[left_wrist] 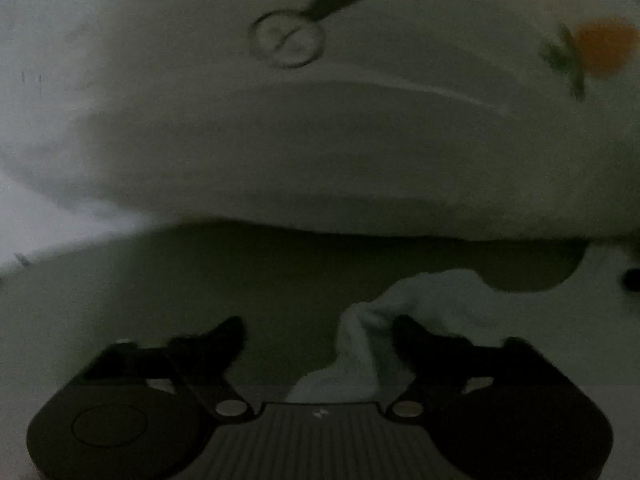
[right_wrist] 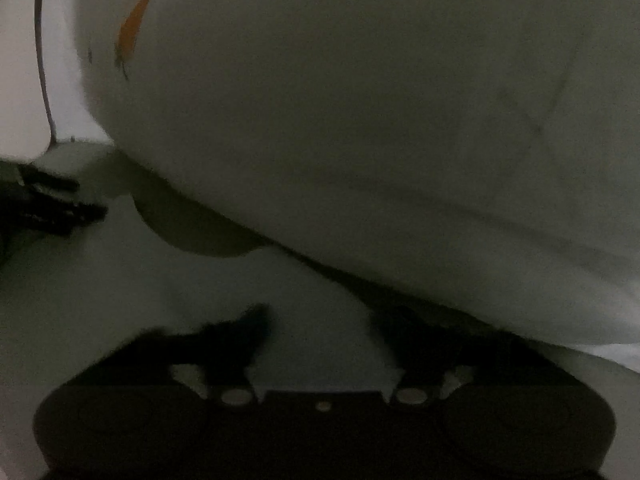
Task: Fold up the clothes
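Observation:
A white garment [left_wrist: 320, 152] with a folded edge fills the upper part of the left wrist view. It bears a dark ring-and-handle print [left_wrist: 286, 38] and an orange and green print [left_wrist: 600, 46]. My left gripper [left_wrist: 320, 332] is open just in front of its hem. A bunched white corner of cloth [left_wrist: 360, 344] lies loose against the inner side of the right-hand finger. In the right wrist view the same garment [right_wrist: 380, 140] bulges over my right gripper [right_wrist: 320, 320], whose fingers stand apart with only pale surface showing between them. The orange print [right_wrist: 134, 28] shows at upper left.
The garment lies on a pale surface [right_wrist: 100, 300], dim and shadowed. The left gripper's dark fingers [right_wrist: 60, 200] reach in from the left edge of the right wrist view. A thin dark cord [right_wrist: 40, 60] runs down the far left. A small dark object [left_wrist: 632, 280] sits at the right edge.

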`<move>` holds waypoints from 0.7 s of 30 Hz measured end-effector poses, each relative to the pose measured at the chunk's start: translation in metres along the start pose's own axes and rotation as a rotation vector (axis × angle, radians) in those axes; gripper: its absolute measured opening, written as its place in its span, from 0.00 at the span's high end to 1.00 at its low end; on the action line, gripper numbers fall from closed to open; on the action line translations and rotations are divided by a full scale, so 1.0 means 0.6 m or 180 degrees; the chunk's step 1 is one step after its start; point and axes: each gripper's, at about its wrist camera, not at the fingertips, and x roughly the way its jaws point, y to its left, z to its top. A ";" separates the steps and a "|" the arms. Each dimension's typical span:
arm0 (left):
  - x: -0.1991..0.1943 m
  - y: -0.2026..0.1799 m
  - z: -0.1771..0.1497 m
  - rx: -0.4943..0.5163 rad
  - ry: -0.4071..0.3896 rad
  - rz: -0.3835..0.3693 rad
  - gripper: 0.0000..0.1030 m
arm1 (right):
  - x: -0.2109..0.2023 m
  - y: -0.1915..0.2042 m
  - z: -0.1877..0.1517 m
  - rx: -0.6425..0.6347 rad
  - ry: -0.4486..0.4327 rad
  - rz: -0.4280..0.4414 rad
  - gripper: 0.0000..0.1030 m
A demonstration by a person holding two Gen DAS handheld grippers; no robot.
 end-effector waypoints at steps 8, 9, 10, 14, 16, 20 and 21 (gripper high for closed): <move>-0.001 -0.073 -0.005 0.0374 -0.0263 0.0187 0.96 | -0.022 0.091 -0.003 -0.0736 -0.0388 -0.0917 1.00; 0.006 -0.072 0.003 0.0313 -0.0272 0.0217 0.96 | -0.017 0.094 0.001 -0.0776 -0.0433 -0.1043 1.00; 0.012 -0.071 0.011 0.0263 -0.0276 0.0250 0.96 | -0.007 0.095 0.005 -0.0849 -0.0459 -0.1189 1.00; 0.040 -0.079 0.029 0.0323 -0.0294 0.0354 0.96 | 0.029 0.044 0.031 -0.0570 -0.0457 -0.1527 1.00; 0.051 -0.078 0.033 0.0247 -0.0283 0.0382 0.96 | 0.033 0.006 0.046 -0.0247 -0.0377 -0.1428 1.00; 0.057 -0.077 0.040 0.0122 -0.0296 0.0369 0.97 | 0.006 -0.022 0.051 0.0158 -0.0328 -0.0488 0.72; 0.058 -0.079 0.039 0.0124 -0.0304 0.0374 0.97 | 0.003 -0.026 0.050 0.0260 -0.0291 -0.0212 0.36</move>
